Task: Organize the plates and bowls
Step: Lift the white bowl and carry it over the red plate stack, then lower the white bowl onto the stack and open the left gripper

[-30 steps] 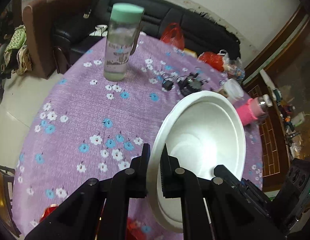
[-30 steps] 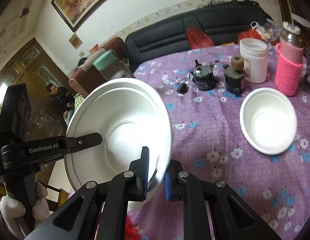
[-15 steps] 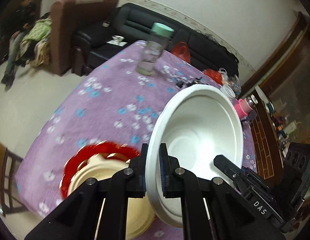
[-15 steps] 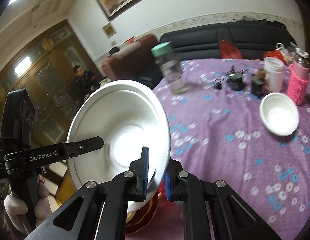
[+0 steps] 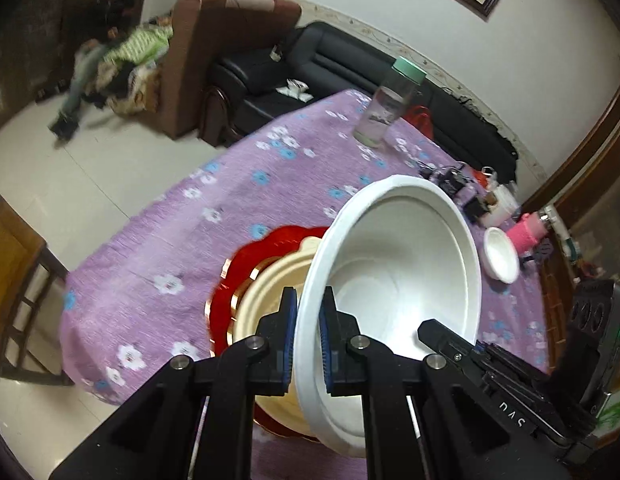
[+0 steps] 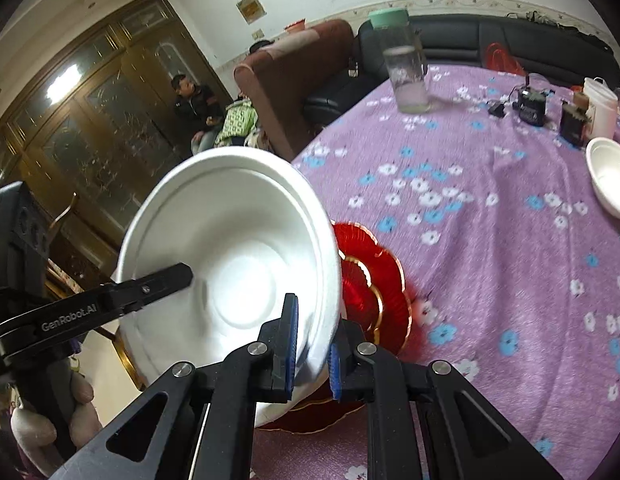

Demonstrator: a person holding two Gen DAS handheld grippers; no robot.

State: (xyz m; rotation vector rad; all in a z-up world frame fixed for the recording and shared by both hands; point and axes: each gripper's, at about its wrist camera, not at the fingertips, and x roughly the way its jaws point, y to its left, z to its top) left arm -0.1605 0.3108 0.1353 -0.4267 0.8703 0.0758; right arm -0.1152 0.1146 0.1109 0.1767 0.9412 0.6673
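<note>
The large white bowl (image 5: 393, 292) hangs tilted above the cream bowl (image 5: 270, 292) on the red plate (image 5: 246, 264), its rim pinched on opposite sides by the left gripper (image 5: 308, 344) and right gripper (image 6: 311, 354), both nearly closed. Risk: thin rim grips and the tilt could let it slip, or uneven release could seat it crooked on the cream bowl.

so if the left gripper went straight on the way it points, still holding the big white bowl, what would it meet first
Probably the cream bowl sitting on the red scalloped plate, just beyond the left gripper, which is shut on the large white foam bowl. Depth is uncertain, so the held bowl's underside might touch first.
</note>
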